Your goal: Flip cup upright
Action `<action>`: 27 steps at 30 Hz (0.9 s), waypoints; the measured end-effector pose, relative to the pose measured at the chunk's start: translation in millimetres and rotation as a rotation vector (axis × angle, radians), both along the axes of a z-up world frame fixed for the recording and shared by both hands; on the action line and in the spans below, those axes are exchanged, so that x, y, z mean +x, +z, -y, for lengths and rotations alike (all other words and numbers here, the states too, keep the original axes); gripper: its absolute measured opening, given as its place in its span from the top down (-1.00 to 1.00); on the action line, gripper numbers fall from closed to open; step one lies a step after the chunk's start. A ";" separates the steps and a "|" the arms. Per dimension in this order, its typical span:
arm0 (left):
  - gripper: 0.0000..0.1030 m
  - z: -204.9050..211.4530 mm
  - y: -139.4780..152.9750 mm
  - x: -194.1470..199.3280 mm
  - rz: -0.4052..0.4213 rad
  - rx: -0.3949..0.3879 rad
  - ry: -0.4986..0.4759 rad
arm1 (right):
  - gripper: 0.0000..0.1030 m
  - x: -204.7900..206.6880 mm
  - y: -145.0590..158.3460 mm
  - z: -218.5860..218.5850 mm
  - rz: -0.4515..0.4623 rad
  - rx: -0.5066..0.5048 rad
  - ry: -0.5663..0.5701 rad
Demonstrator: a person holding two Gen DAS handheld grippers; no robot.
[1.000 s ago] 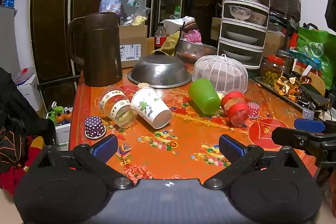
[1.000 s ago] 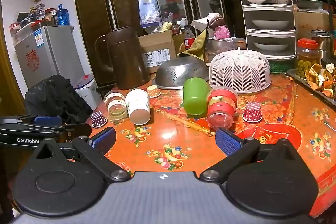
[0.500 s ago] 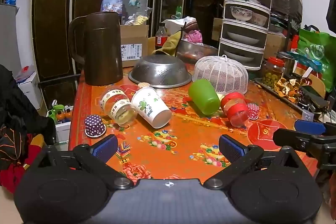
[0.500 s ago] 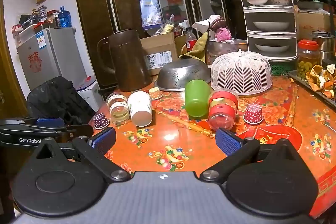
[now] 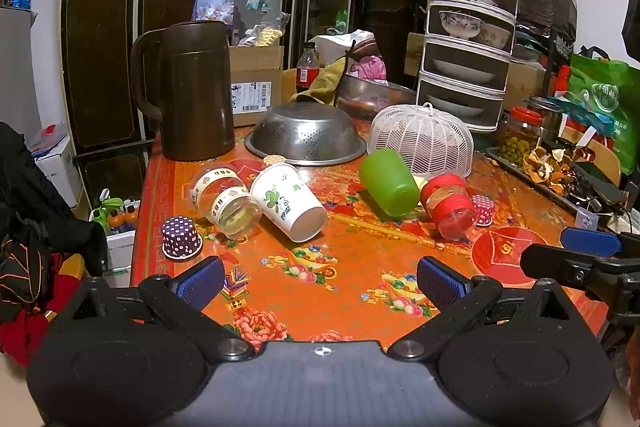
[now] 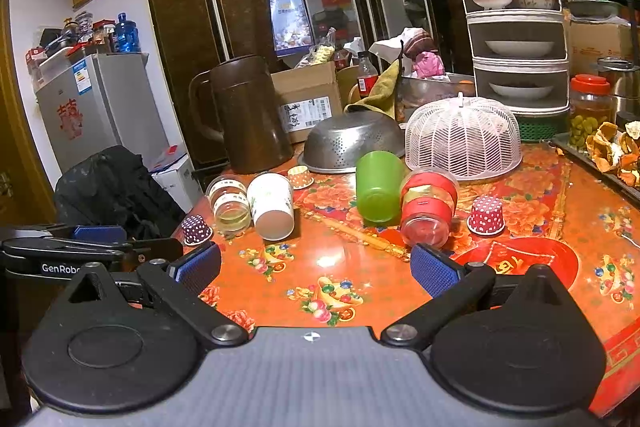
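Note:
Several cups lie on their sides on the orange flowered table: a clear cup with white bands, a white paper cup, a green cup and a red-banded clear cup. They also show in the right wrist view: clear cup, white cup, green cup, red-banded cup. My left gripper is open and empty, near the table's front edge. My right gripper is open and empty, a little short of the cups.
Small dotted paper cups stand upside down: purple, red, orange. Behind the cups are a brown jug, an upturned steel colander, a white mesh food cover and a tiered dish rack.
Both grippers have drifted slightly closer to the table. The cups have not moved and both grippers stay open.

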State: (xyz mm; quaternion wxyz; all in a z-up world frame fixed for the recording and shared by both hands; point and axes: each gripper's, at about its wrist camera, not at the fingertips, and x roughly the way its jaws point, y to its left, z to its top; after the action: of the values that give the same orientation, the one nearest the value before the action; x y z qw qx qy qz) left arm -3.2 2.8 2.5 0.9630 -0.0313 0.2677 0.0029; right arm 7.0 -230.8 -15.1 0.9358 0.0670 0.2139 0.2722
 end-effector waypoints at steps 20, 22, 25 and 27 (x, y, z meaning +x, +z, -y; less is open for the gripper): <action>-1.00 -0.7 -1.5 -0.1 -0.008 -0.006 0.007 | -0.98 -0.7 -0.3 -0.6 0.004 -0.003 0.008; -1.00 -1.0 -1.6 -0.1 -0.008 -0.007 0.008 | -0.98 -0.8 -0.3 -0.6 0.004 -0.002 0.008; -1.00 -0.7 -1.8 -0.1 -0.009 -0.006 0.008 | -0.98 -0.6 -0.7 -0.9 0.005 -0.002 0.010; -1.00 -0.3 -1.9 -0.1 -0.010 -0.006 0.009 | -0.98 -0.6 -0.9 -0.9 0.004 -0.002 0.010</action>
State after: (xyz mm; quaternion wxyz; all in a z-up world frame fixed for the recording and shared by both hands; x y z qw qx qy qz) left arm -3.3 3.0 0.6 0.9616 -0.0354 0.2722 0.0068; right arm 6.5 -230.0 -16.0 0.9349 0.0642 0.2124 0.2768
